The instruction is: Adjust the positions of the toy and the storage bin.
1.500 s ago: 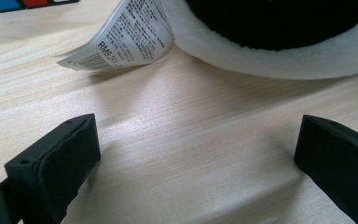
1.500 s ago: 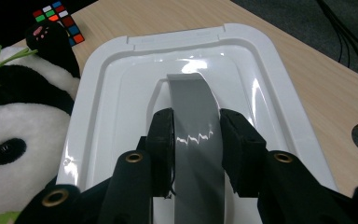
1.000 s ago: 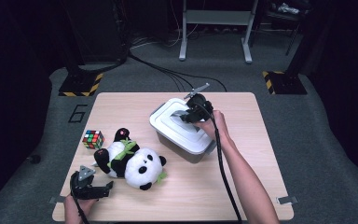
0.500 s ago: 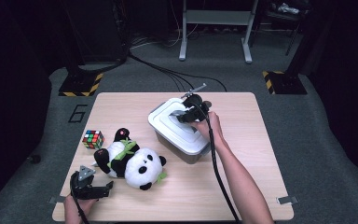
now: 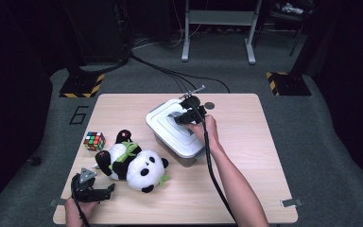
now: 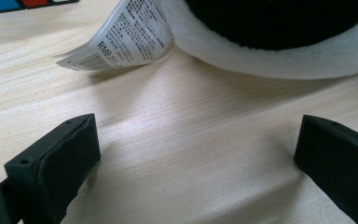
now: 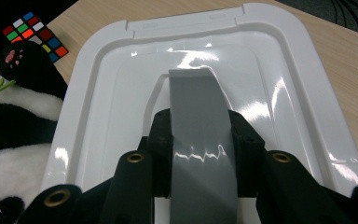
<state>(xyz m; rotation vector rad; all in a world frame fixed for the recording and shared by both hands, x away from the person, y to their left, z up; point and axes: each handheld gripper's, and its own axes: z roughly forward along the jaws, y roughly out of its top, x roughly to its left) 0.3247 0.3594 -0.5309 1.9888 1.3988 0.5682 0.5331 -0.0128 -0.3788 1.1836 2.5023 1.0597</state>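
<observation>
One lidded box [image 5: 177,132], handle [image 7: 200,140] clamped by right gripper [image 5: 187,113], left gripper [image 5: 94,189] spread empty, one panda [image 5: 132,163], one cube [image 5: 94,141]

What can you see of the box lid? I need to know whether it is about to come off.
The lid is glossy white plastic, rectangular with rounded corners and stepped ridges around a sunken centre. A grey handle runs along that centre, and the right gripper is shut on it, a jaw on each side. In the high view the lid sits flat on its grey box mid-table, beside the panda. No gap shows under it.
</observation>
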